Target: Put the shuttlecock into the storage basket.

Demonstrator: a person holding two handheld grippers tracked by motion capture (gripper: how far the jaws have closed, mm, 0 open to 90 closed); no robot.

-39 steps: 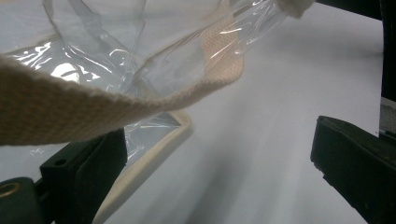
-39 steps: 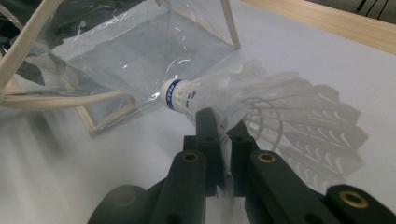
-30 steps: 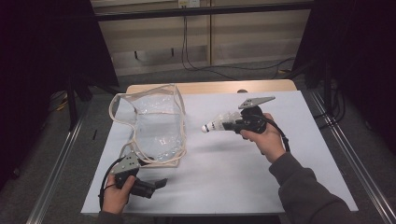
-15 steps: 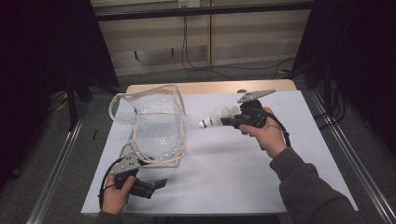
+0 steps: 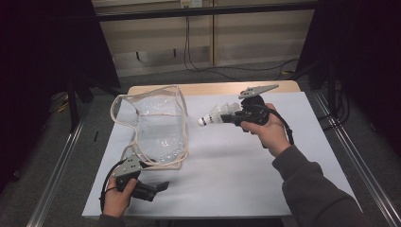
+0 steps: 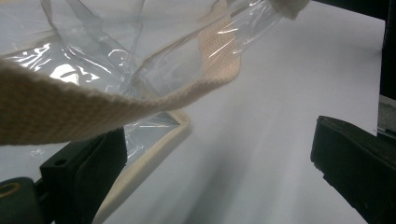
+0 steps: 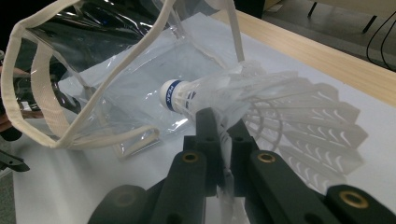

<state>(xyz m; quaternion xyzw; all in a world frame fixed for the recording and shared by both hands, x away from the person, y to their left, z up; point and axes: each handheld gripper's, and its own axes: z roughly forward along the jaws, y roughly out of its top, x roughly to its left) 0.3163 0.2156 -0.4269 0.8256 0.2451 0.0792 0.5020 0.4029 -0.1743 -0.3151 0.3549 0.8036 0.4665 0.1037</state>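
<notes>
2 grippers work over a white-covered bench (image 5: 246, 175) as a person handles a shuttlecock (image 5: 215, 116) and a clear bag (image 5: 156, 127). At right, the right gripper (image 5: 227, 118) is held above the bench, its fingers (image 7: 205, 126) closed on the shuttlecock's feathered skirt; the white cork tip with its blue band points left toward the bag. In the right gripper view the bag's cream-trimmed mouth (image 7: 56, 84) gapes open just beyond the cork, the 2 not touching. The bag stands on the left half of the bench, its mouth turned toward the right. At the near left corner, the left gripper (image 5: 158, 187) rests low by the bag's near edge, its fingers (image 6: 345, 163) standing wide apart. In the left gripper view a cream strap (image 6: 93, 107) of the bag drapes across 1 finger, with bare bench between the 2.
</notes>
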